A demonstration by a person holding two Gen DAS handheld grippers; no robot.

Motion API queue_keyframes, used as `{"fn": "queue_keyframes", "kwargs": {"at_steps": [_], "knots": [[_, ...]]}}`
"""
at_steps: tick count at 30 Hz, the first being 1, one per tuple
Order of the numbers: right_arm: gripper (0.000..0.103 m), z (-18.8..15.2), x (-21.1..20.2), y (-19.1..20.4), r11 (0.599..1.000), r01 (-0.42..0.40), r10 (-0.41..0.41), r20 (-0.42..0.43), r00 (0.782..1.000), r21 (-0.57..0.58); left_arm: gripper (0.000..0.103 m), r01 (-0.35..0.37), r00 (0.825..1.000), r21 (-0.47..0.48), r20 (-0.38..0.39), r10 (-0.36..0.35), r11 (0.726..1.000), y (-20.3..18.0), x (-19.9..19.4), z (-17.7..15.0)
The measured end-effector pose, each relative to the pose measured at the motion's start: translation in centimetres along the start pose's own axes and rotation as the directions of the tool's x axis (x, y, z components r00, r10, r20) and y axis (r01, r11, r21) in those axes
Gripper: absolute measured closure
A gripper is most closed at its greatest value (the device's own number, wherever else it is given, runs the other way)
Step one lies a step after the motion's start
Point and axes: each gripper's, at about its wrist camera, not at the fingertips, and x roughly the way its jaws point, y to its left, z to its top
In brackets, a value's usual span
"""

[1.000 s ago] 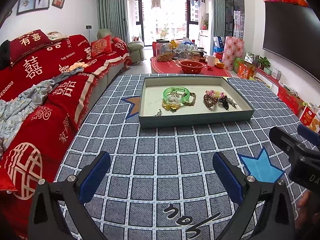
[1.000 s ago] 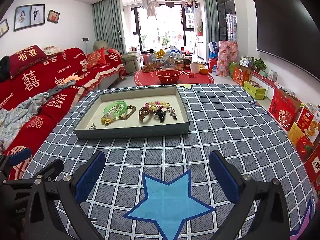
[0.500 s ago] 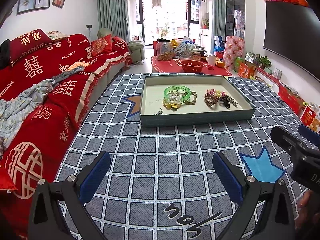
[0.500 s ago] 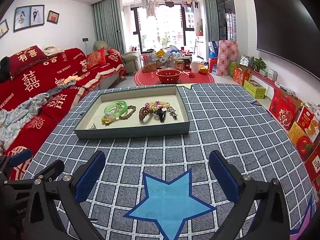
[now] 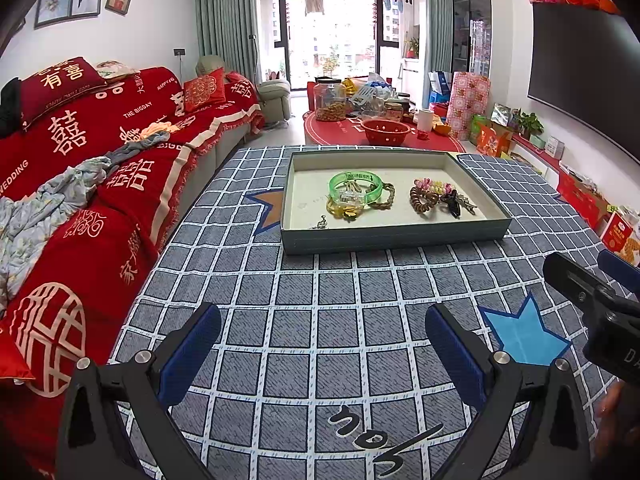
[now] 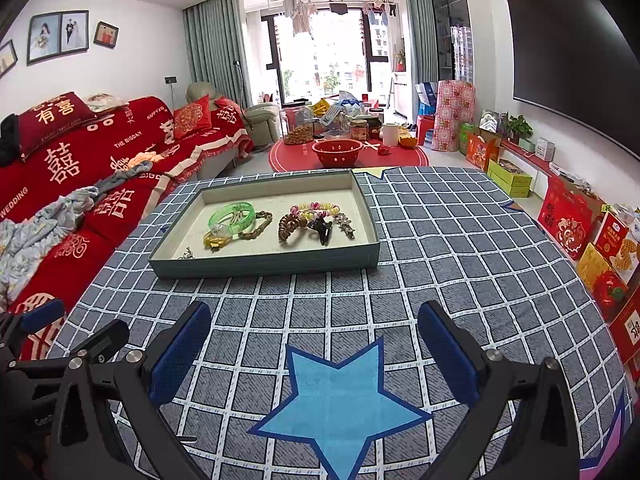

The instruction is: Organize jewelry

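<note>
The left gripper (image 5: 322, 350) and right gripper (image 6: 314, 346) both gape wide and empty above the checked tablecloth (image 5: 340, 320). Well ahead sits a shallow grey tray (image 6: 264, 262) holding a green bangle (image 6: 232, 216), a brown chain bracelet (image 6: 258, 226), a coiled brown hair tie (image 6: 290, 226), a pastel beaded bracelet (image 6: 314, 208) and a black clip (image 6: 322, 228). A tiny charm (image 6: 186, 255) near the tray's front wall is too small to make out.

Red sofa (image 5: 100, 152), bright balcony window (image 5: 332, 36)
</note>
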Motion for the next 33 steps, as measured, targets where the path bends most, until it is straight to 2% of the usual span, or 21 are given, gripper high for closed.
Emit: {"fn": "queue_keyframes", "kwargs": {"at_steps": [33], "knots": [[0.000,-0.07,-0.27,0.23,1.000,-0.003,0.003,-0.005,1.000,0.005,0.000,-0.004,1.000,-0.018,-0.025,0.003,1.000,0.47,0.36,-0.57]]}}
